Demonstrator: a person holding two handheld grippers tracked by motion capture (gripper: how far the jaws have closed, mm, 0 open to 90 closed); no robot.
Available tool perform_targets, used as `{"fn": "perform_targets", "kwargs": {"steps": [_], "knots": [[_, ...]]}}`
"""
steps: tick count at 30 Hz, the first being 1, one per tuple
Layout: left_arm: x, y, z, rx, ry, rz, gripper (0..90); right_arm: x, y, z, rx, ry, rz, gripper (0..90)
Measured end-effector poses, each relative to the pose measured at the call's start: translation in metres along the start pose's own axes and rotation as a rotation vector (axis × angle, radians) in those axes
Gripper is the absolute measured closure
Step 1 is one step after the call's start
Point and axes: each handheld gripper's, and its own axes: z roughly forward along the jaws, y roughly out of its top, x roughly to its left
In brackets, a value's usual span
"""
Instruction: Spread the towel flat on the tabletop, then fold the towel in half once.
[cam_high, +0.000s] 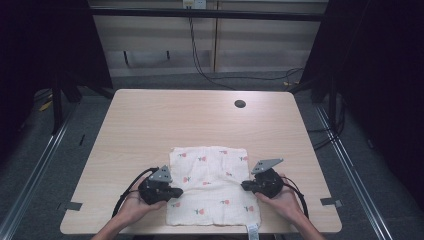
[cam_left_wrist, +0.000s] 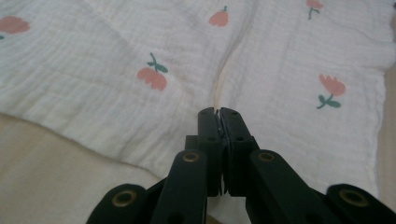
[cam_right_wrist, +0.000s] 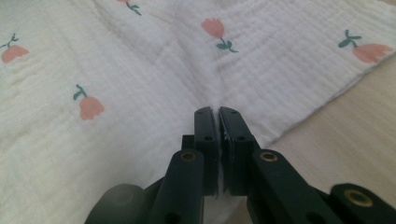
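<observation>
Table (cam_high: 150, 115): pale wood, with the cloth (cam_high: 212, 175) spread flat at its near middle, reaching the near edge.

I have both grippers on the cloth. Left gripper (cam_high: 176, 191) bites the left edge, right gripper (cam_high: 245, 186) the right edge, roughly opposite each other. Jaws on both are pressed together with a thin pinch of fabric between them; in each gripper view a ridge runs up from the tips, (cam_left_wrist: 217, 112) and (cam_right_wrist: 217, 111).

Step in hand, as I judge it: lifting or folding the cloth by its two sides. To do it well I should raise both hands evenly, keep the span taut, and watch that neither pinch slips.

Cloth: white crinkled muslin, printed with small pink tulips on green stems. A small tag (cam_high: 253, 231) hangs at its near right corner.
</observation>
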Motion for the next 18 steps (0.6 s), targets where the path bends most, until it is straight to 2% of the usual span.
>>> {"fn": "perform_targets", "kwargs": {"steps": [2,3,4,5,6,8,9,10,11,13,16,18], "knots": [[-0.004,-0.001,-0.002,0.010,0.003,0.044,86.9,0.003,-0.001,-0.001,0.000,0.006,-0.006,85.4],[-0.004,-0.001,-0.002,0.019,-0.001,0.052,85.8,0.006,-0.001,-0.001,0.006,0.006,-0.006,82.5],[-0.003,-0.001,-0.002,0.014,-0.018,0.048,82.3,0.007,0.000,-0.001,0.010,0.004,-0.008,79.0],[-0.004,0.000,-0.001,0.001,-0.018,0.035,76.6,0.009,0.001,0.000,0.013,0.002,-0.015,76.4],[-0.003,0.001,-0.002,0.017,-0.010,0.045,72.2,0.009,0.001,0.001,0.006,0.001,-0.031,73.8],[-0.002,0.003,-0.004,0.006,-0.011,0.047,66.9,0.008,0.002,0.001,-0.010,0.006,-0.031,69.5],[-0.001,0.003,-0.006,-0.021,-0.006,0.043,66.4,0.006,0.003,0.000,-0.025,0.013,-0.025,66.4],[0.000,0.004,-0.007,-0.039,-0.018,0.034,66.7,0.004,0.005,-0.002,-0.037,0.007,-0.022,65.0],[0.003,0.005,-0.011,-0.049,-0.003,0.026,66.6,0.001,0.006,-0.002,-0.044,0.001,-0.018,63.8],[0.012,0.005,-0.016,-0.079,0.004,-0.001,64.7,-0.006,0.009,-0.004,-0.052,-0.044,-0.007,59.2],[0.026,0.001,-0.024,-0.104,0.043,-0.070,63.3,-0.019,0.016,-0.003,-0.075,-0.074,0.022,59.4],[0.033,-0.001,-0.026,-0.112,0.057,-0.091,62.6,-0.031,0.024,-0.001,-0.096,-0.102,0.041,61.0]]}}
